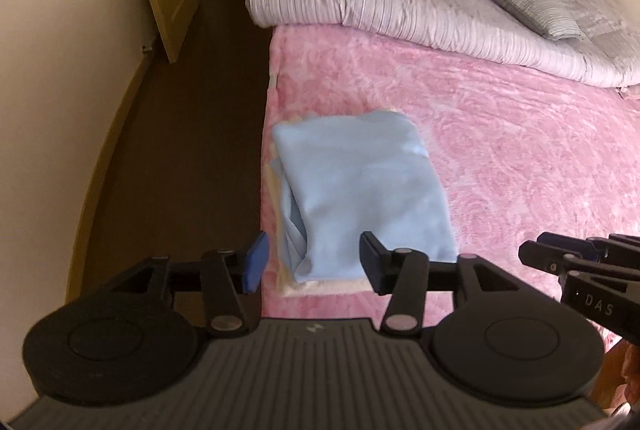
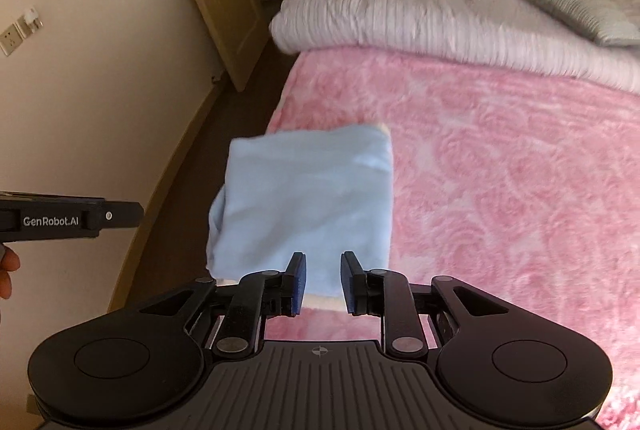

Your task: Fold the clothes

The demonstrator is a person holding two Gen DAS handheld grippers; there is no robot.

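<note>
Your left gripper (image 1: 312, 262) gapes wide and empty, your right gripper (image 2: 323, 282) part-open and empty; the folded pale-blue cloth garment (image 1: 360, 190) overhangs the pink plush bedspread's (image 1: 500, 150) edge; a brush could topple it.

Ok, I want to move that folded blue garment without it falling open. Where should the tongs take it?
Probably grip the folded blue garment at its thick near edge, coming in low from the near side of the pink bed cover. Loose layers gape at its left near corner, so pinch all layers together.
</note>
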